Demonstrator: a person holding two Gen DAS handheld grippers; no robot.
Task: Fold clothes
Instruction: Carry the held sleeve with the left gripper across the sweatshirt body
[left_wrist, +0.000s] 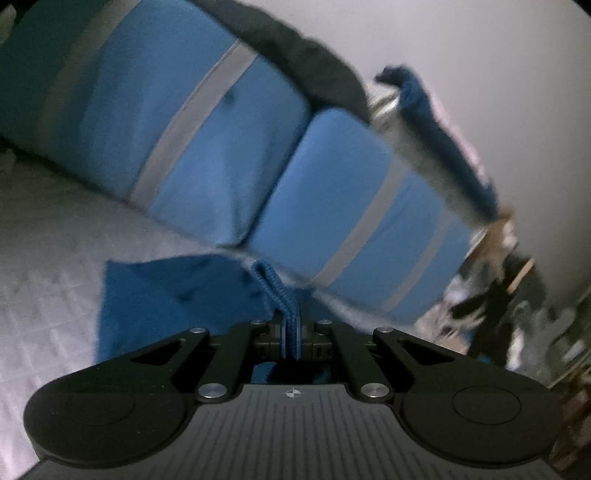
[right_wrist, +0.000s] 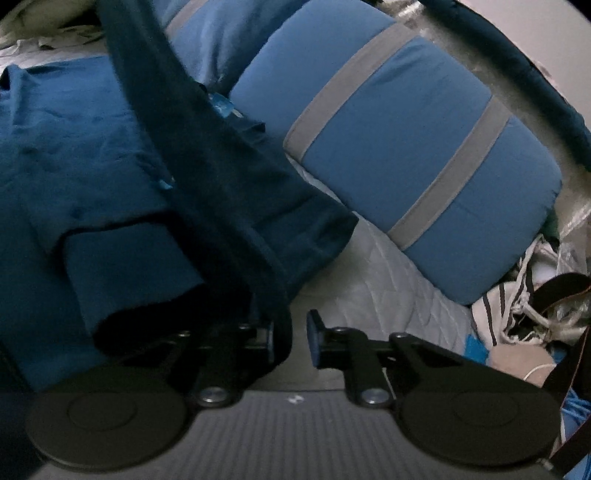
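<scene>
The left tongs (left_wrist: 290, 328) are pinched tight on a ribbed hem of the blue garment (left_wrist: 177, 291), which spreads toward ten o'clock over the quilted bed (left_wrist: 55, 258). The right tongs (right_wrist: 291, 338) stand part open, a dark fold draped against the left finger but not clamped. Beyond, at one o'clock, lie striped blue pillows (right_wrist: 406, 147). The fold looks mid-way; next, the right tongs likely need to close on that edge.
</scene>
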